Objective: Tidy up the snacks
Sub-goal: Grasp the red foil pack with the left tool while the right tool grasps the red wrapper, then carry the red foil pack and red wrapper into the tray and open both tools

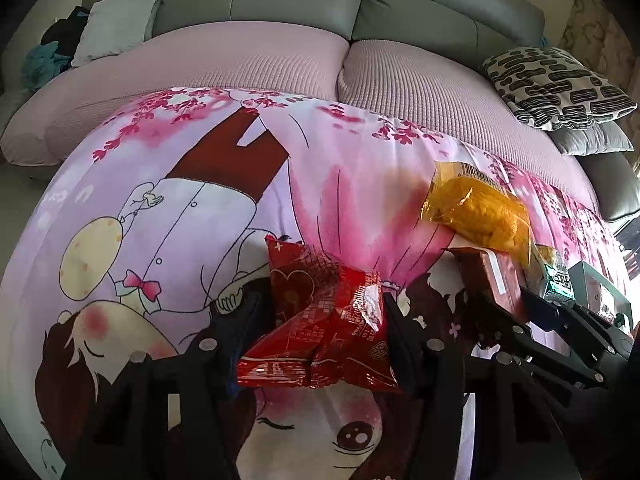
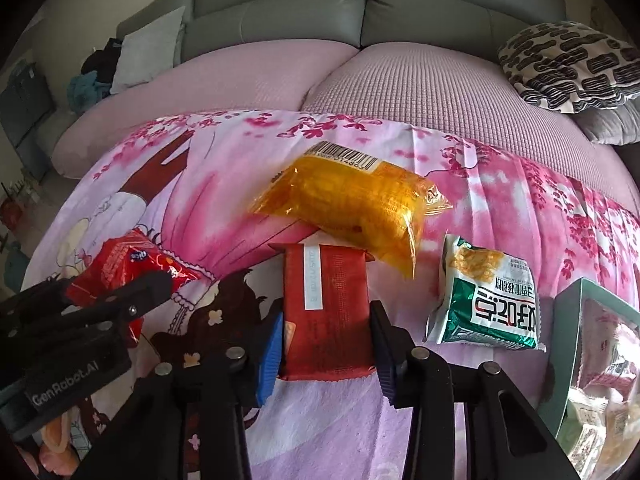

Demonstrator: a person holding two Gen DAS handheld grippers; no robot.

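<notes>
Altogether four snack packets (image 2: 326,312), one box (image 2: 576,344).

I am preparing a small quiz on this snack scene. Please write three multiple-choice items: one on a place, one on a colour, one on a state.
1. Where does the translucent orange snack bag lie?
A. beyond the dark red flat packet
B. inside the green box
C. on the grey sofa back

2. Which colours has the small packet beside the pale green window box?
A. blue and black
B. green and white
C. all yellow

3. What is the left gripper doing?
A. standing open over bare cloth
B. closed on the crinkled bright red foil packets
C. holding a cushion

Answers:
1 A: in the right wrist view it lies past the dark red flat packet, which the right gripper pinches.
2 B: green print on white wrapper.
3 B: both pads press the foil.
</notes>
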